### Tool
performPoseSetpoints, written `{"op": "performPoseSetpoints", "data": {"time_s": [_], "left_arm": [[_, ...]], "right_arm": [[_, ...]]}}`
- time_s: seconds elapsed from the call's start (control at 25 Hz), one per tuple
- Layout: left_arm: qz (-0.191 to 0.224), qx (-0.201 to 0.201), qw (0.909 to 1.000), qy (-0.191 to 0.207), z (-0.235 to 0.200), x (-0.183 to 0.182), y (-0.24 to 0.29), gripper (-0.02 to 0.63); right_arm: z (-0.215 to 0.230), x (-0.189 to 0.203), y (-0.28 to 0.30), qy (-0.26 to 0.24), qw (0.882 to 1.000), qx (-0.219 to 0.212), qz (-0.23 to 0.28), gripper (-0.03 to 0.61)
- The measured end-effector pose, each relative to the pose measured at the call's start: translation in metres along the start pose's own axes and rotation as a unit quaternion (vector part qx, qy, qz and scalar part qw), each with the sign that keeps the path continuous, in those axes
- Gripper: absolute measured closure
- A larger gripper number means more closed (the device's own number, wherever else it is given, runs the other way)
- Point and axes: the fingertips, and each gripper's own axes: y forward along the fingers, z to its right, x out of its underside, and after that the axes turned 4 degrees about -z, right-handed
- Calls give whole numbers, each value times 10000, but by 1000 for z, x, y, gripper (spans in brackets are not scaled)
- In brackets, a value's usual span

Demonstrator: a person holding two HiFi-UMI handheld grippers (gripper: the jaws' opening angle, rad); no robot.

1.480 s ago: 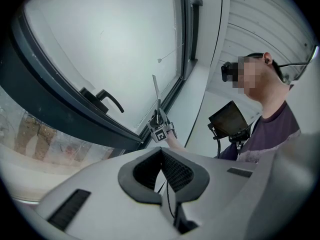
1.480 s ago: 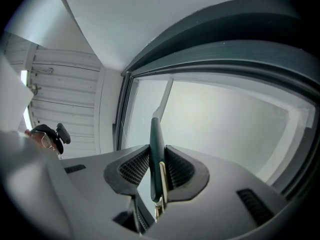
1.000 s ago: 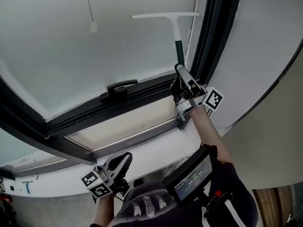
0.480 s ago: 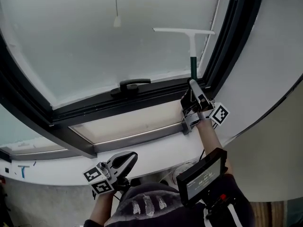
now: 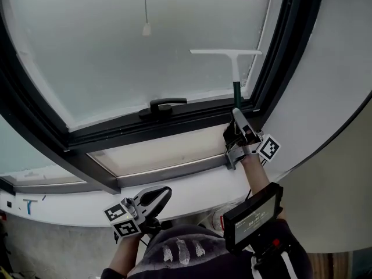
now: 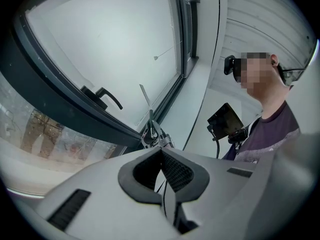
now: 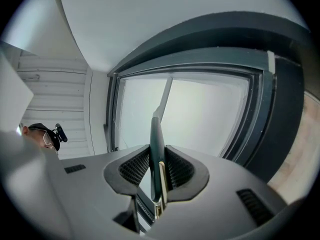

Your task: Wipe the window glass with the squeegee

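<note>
The squeegee (image 5: 235, 68) stands upright at the lower right of the window glass (image 5: 116, 51). Its pale blade lies level across the pane, close to the dark window frame (image 5: 174, 124) on the right, and its white stem runs down into a dark green grip. Whether the blade's edge presses on the glass cannot be told from here.

The right gripper (image 5: 237, 112) has hold of that grip from below. In the right gripper view its fingers (image 7: 134, 166) are closed on the squeegee (image 7: 156, 149) from both sides, and the handle rises between them toward the bright pane. This gripper sits just over the bottom rail of the frame, near its right corner.

To the left on the same rail is a black window handle (image 5: 165, 104), lying level. Higher up, a thin cord with a small pull (image 5: 147, 28) hangs in front of the glass. Under the rail comes a narrow lower pane (image 5: 157, 153), then a white sill (image 5: 192, 185).

The left gripper (image 5: 165, 190) is held low beside the sill, well apart from the squeegee. Its fingers (image 6: 175, 171) are pressed together with nothing between them. Past them the left gripper view shows the person (image 6: 270, 129) in a dark purple top, with a small screen (image 5: 253, 217) on the right forearm.
</note>
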Motion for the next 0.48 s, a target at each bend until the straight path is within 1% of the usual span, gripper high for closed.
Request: {"op": "performPoseSetpoints", "data": {"time_s": [0.08, 0.2, 0.48], "left_arm": [[15, -28, 10000, 19, 2, 1, 2, 608], [41, -74, 10000, 10, 4, 3, 4, 609], [91, -253, 9996, -34, 13, 11, 10, 609]], "right_arm": [[0, 0, -4, 15, 10000, -11, 5, 486], [-7, -1, -6, 9, 9998, -177, 62, 486], [-28, -4, -6, -299, 9986, -411, -155, 486]]}}
